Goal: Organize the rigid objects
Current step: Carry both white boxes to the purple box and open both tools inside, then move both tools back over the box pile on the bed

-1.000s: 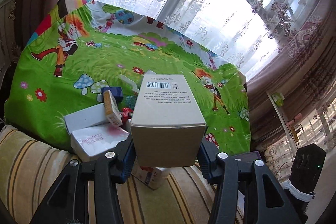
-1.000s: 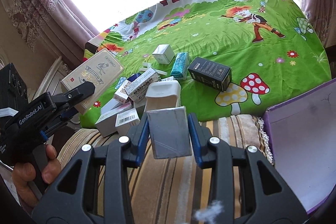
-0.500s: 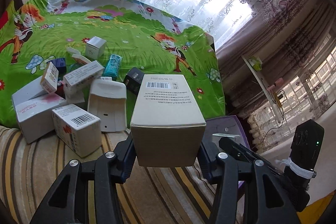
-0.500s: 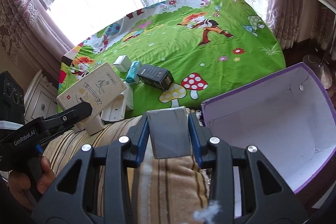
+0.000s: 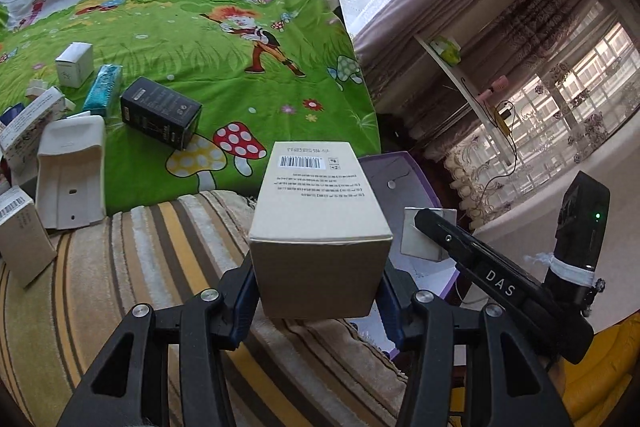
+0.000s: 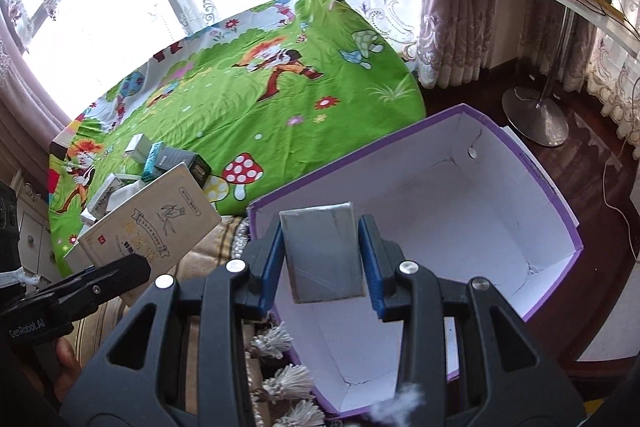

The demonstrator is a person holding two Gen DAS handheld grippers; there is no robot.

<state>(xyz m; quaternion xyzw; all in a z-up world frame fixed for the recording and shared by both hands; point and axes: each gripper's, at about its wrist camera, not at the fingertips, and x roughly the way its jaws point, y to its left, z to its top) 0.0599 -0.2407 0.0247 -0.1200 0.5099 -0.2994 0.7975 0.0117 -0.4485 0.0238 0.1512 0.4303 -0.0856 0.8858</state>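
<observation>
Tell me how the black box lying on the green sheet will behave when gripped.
The black box looks like stiff cardboard with flat sides, so it should grip firmly. Lying flat, it is unlikely to roll. Probably light, though its contents are hidden.

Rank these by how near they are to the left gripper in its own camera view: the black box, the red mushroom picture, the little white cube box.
From the left gripper:
1. Red mushroom picture, printed on the sheet just ahead, slightly left.
2. Black box, lying farther back on the left.
3. Little white cube box, farthest, at the far left.
</observation>
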